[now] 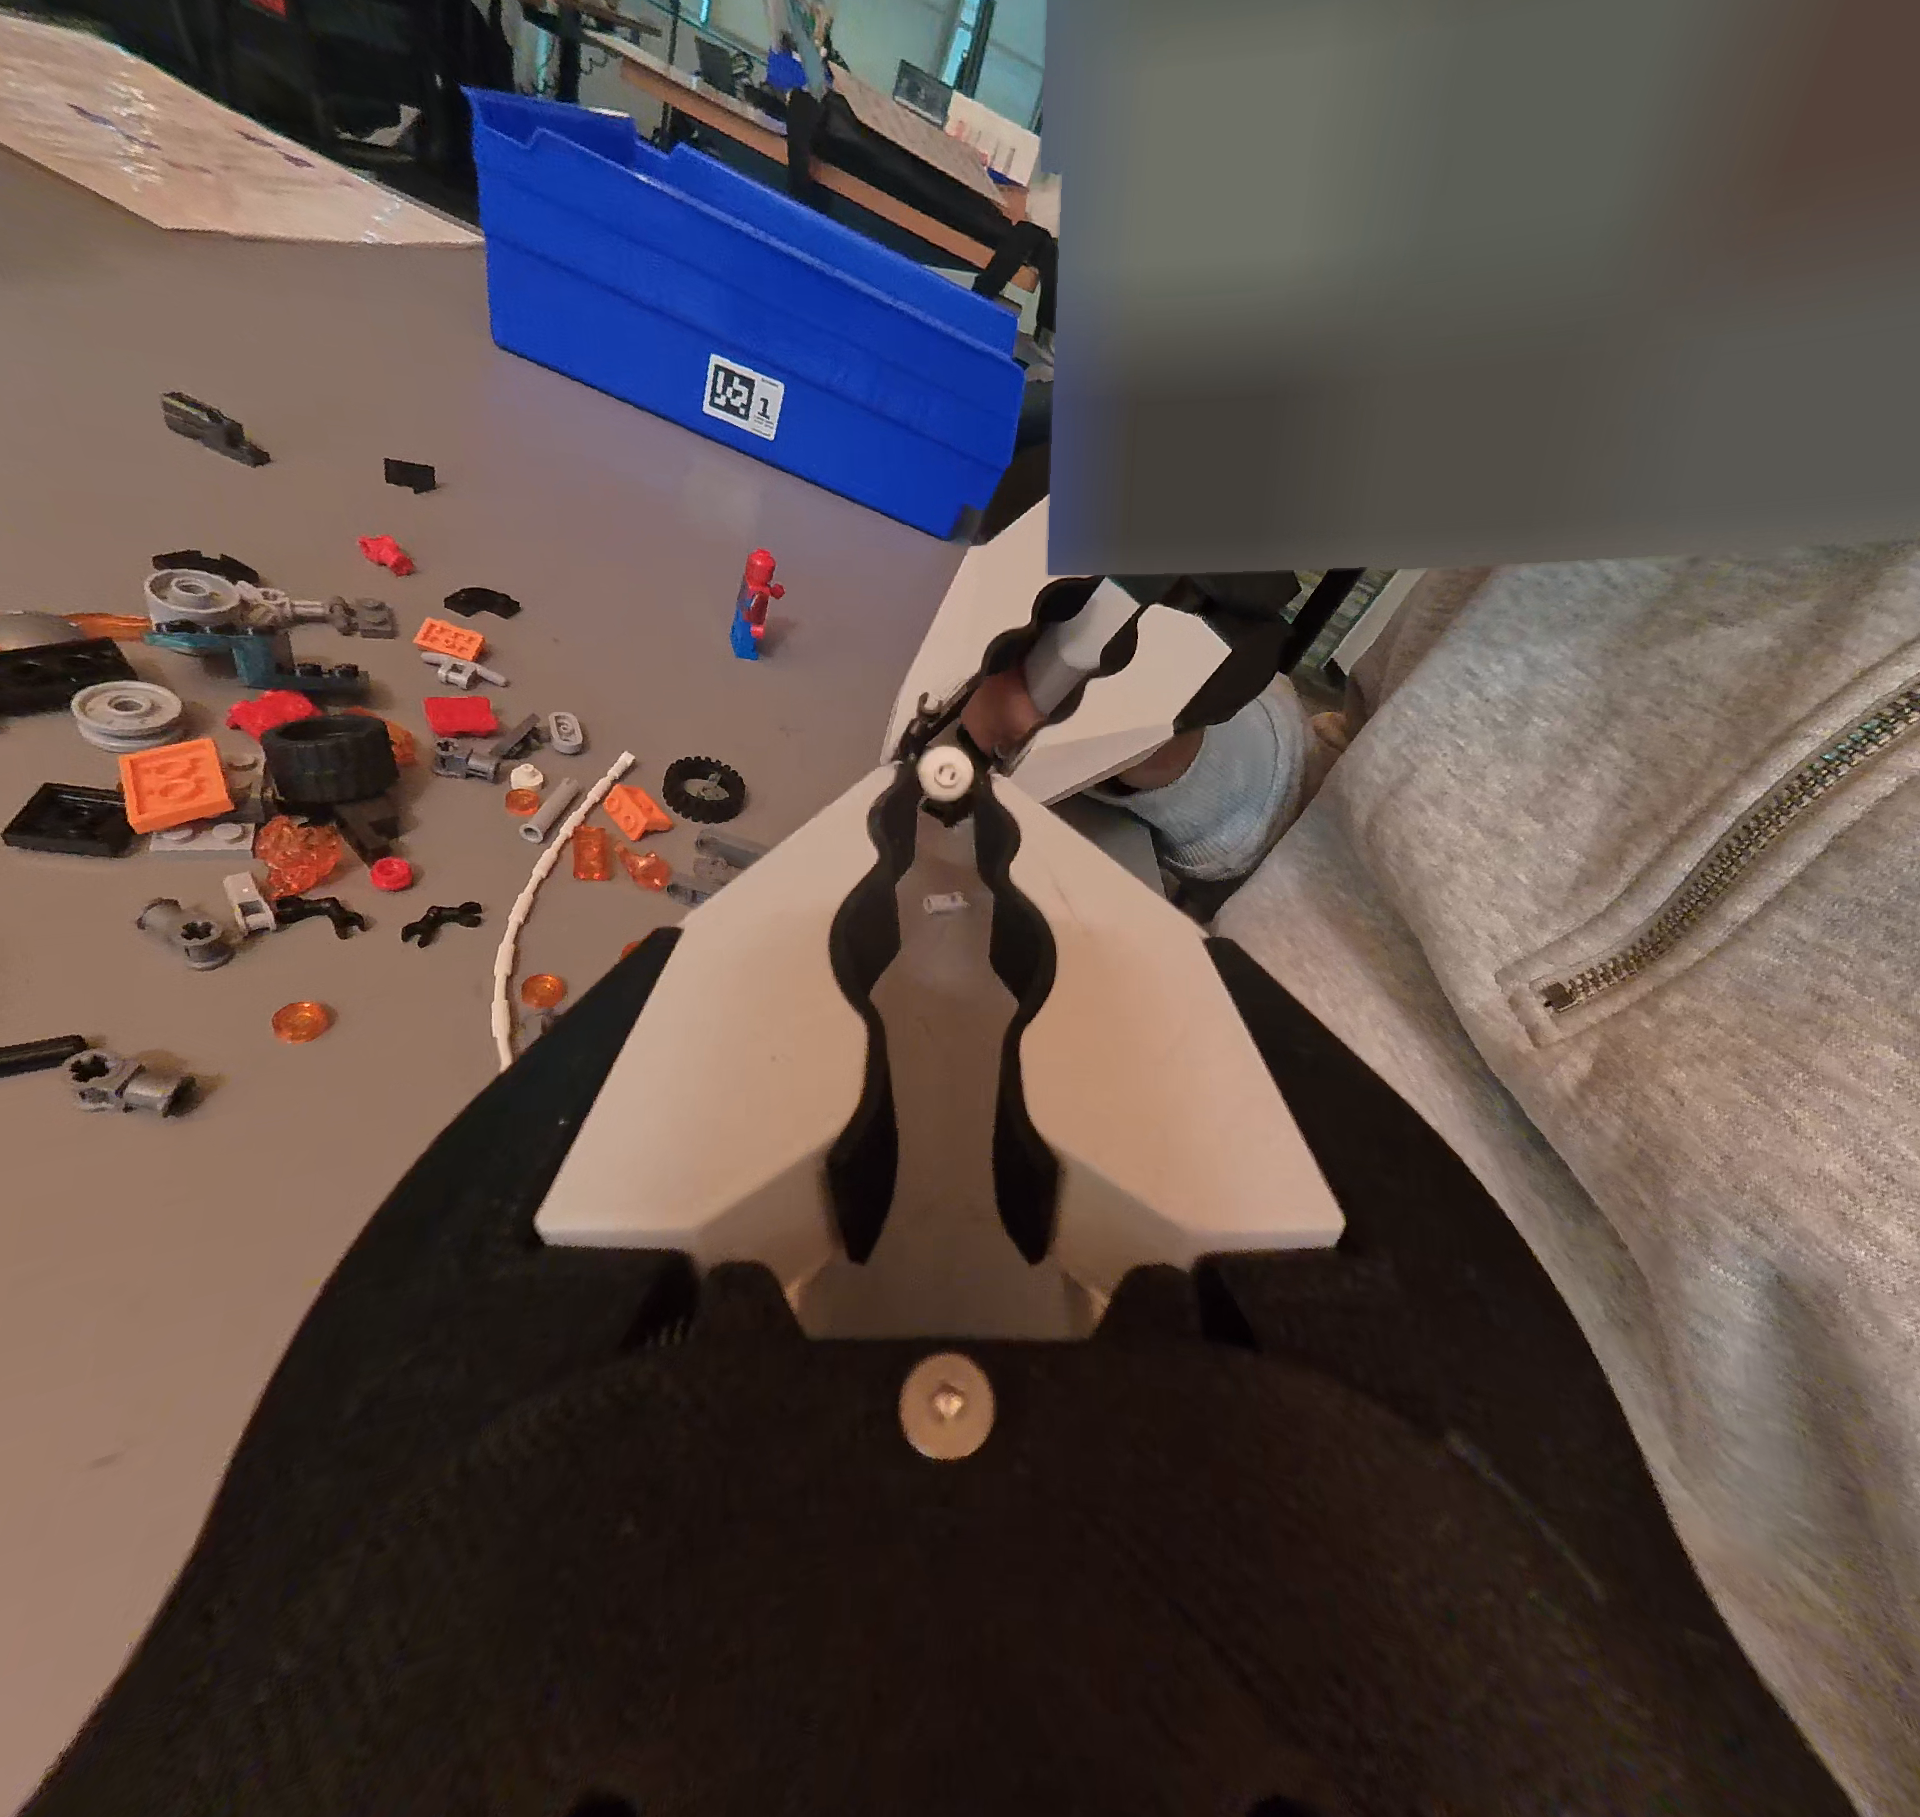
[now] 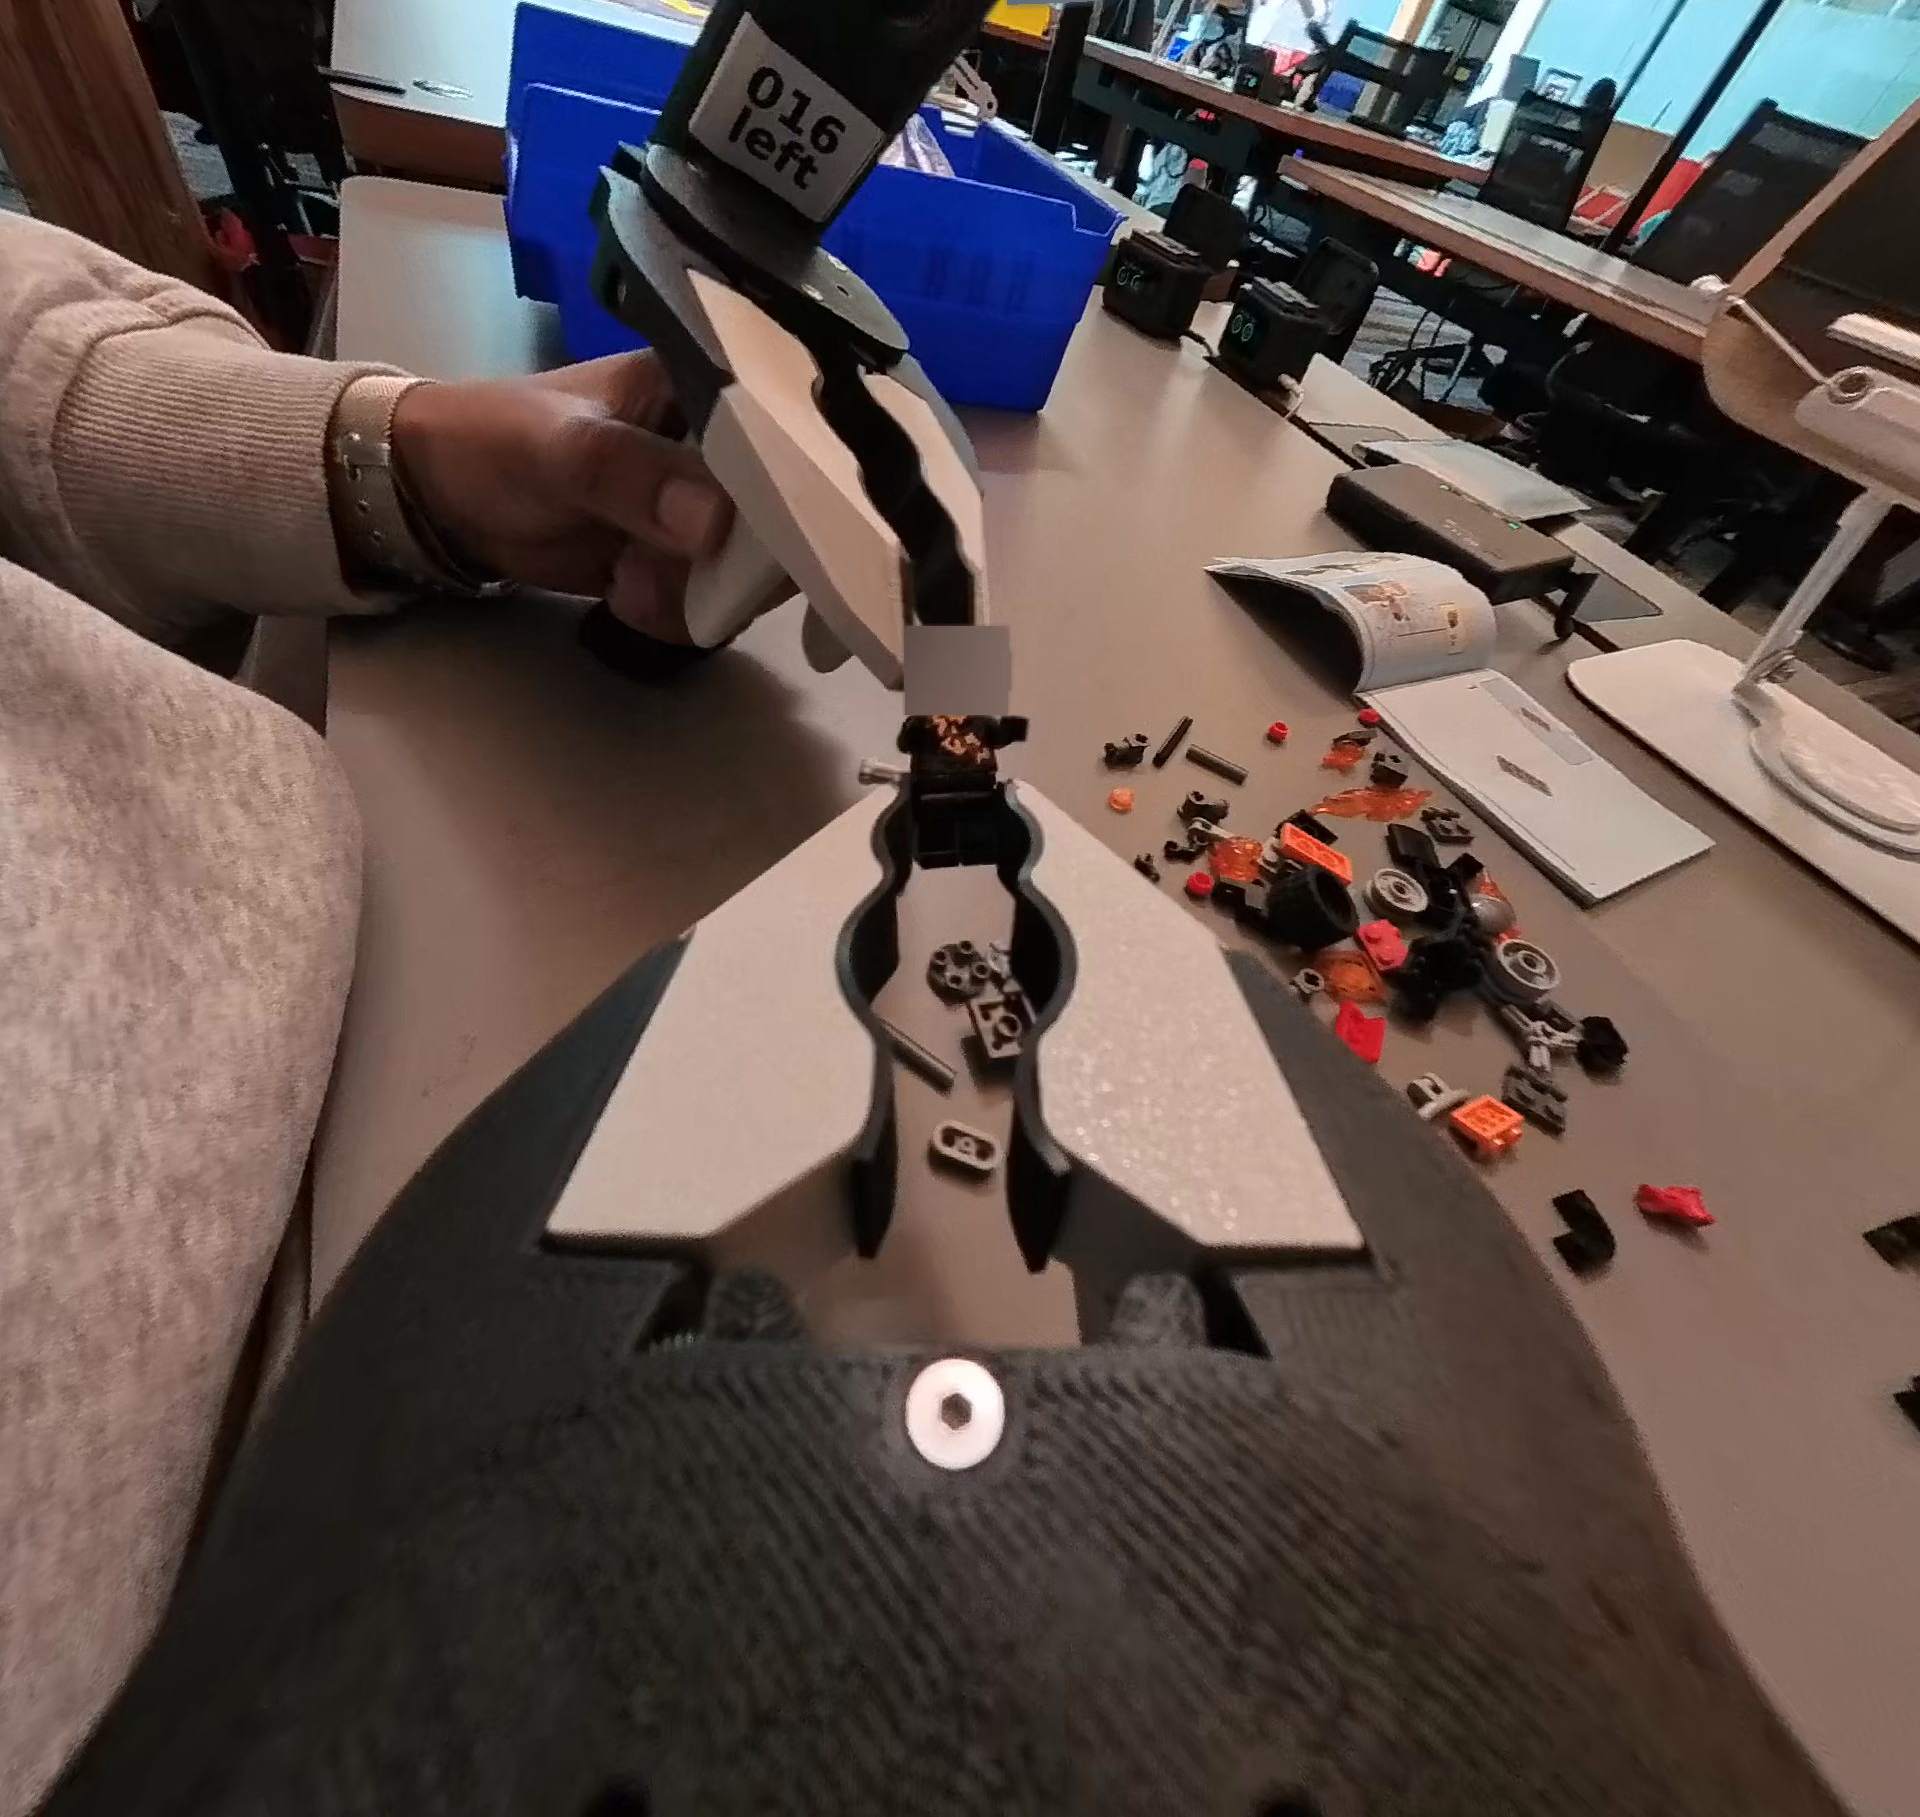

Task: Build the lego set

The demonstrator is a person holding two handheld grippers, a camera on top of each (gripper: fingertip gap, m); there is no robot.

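My left gripper (image 1: 945, 793) is shut on a small white round piece (image 1: 945, 768) at its tips. In the right wrist view the left gripper (image 2: 940, 604) comes down from above, a hand (image 2: 551, 489) around its grip. Its tips meet the top of a black minifigure with orange flame print (image 2: 951, 765). A mosaic patch hides the contact. My right gripper (image 2: 956, 822) is shut on the minifigure's legs and holds it upright above the table. The right gripper also shows in the left wrist view (image 1: 997, 697), just beyond the white piece.
Loose parts (image 1: 312, 749) lie in a pile on the grey table (image 1: 623, 541), also in the right wrist view (image 2: 1403, 915). A red and blue minifigure (image 1: 756, 604) stands alone. A blue bin (image 1: 727, 313) stands behind. An instruction booklet (image 2: 1382, 614) and a monitor stand (image 2: 1766, 728) lie to the right.
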